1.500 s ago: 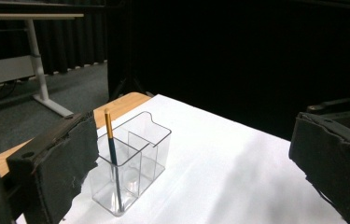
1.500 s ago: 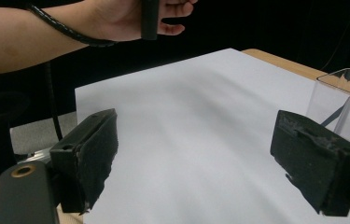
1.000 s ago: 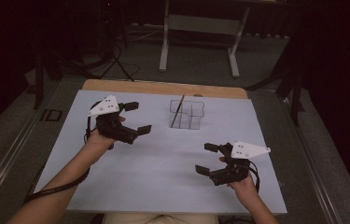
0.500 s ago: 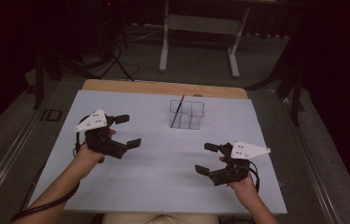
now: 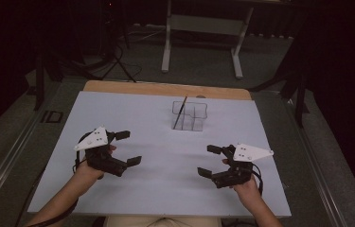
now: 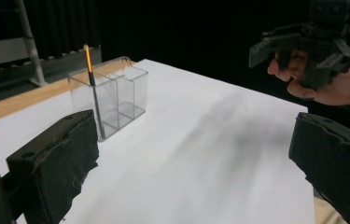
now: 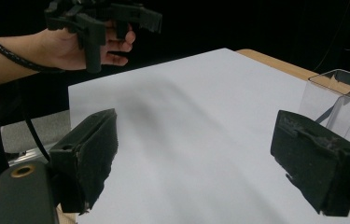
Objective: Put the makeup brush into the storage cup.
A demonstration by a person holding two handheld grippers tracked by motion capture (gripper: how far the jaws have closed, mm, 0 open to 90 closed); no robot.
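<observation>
The left hand-held gripper (image 5: 124, 148) hovers spread and empty at the near left. The pencil (image 5: 180, 113) leans in the clear holder (image 5: 191, 115), far centre of the tabletop (image 5: 165, 142). The right hand-held gripper (image 5: 210, 161) is also spread, near right. Seemingly between steps; next, reach for the pencil's top.

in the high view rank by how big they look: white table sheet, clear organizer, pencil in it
1. white table sheet
2. clear organizer
3. pencil, a thin stick leaning in the organizer, about as tall as it but far slimmer
</observation>
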